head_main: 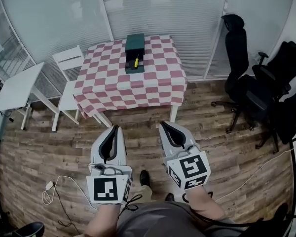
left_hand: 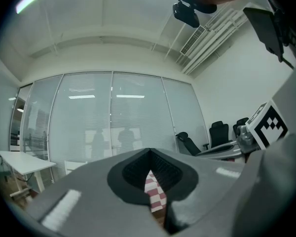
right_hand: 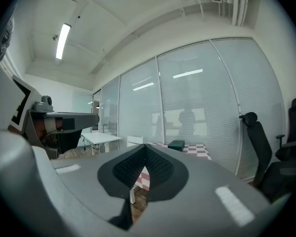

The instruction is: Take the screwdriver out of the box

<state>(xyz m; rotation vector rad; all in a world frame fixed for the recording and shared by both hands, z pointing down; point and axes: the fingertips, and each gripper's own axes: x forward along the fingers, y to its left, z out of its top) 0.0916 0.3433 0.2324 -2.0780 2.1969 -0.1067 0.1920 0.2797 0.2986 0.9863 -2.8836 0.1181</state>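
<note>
Yellow screwdriver (head_main: 136,61) in box (head_main: 135,43) shows only in head view; left gripper (head_main: 116,127) and right gripper (head_main: 162,124) closed.

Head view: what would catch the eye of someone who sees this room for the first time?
The table under its red-and-white checked cloth stands out at the top centre, with a dark green box on it and a yellow-handled screwdriver lying in the box. Nearest the camera, the left gripper and the right gripper point toward the table, both shut and empty, well short of it.
</note>
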